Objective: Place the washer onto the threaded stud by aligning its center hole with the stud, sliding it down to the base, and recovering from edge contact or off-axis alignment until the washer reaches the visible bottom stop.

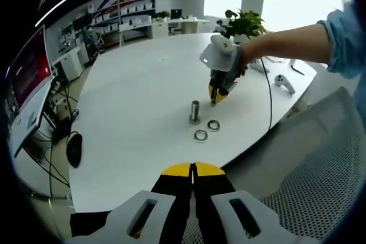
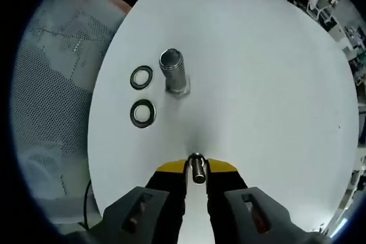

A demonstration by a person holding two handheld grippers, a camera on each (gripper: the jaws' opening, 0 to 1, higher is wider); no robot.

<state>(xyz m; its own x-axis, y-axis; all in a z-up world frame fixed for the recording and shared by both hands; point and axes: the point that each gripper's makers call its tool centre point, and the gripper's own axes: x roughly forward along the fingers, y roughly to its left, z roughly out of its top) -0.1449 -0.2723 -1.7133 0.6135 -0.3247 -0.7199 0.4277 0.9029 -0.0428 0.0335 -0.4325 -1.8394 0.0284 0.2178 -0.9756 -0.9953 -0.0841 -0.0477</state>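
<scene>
1. Washers: two lie flat on the white table (image 2: 274, 84), just beside the stud (image 2: 173, 72) and apart from each other. In the right gripper view the near washer (image 2: 142, 113) is closer to the jaws and the far washer (image 2: 141, 77) sits level with the stud's top. In the left gripper view they show as two small rings (image 1: 201, 135) (image 1: 213, 124) in front of the stud (image 1: 195, 111).
2. The stud stands upright on its base, bare; no washer is on it yet.
3. The right gripper (image 2: 197, 171) hangs above the table, jaws nearly together on a small round metal piece at the tips. It may be a washer seen edge-on or a short nut; I cannot tell which.
4. The left gripper (image 1: 193, 170) is held back off the table edge, jaws closed on nothing.
5. If the held piece is a washer, I judge the step is carry and align: bring it over the stud top, level it so the hole faces straight down the axis, then lower.
6. If an edge catches on the threads, lift slightly, re-centre and level, rather than push.
7. Release only once it rests at the base.
8. No brand, label or writing is readable on the parts or table; the distant screen and shelves are too blurred.
</scene>
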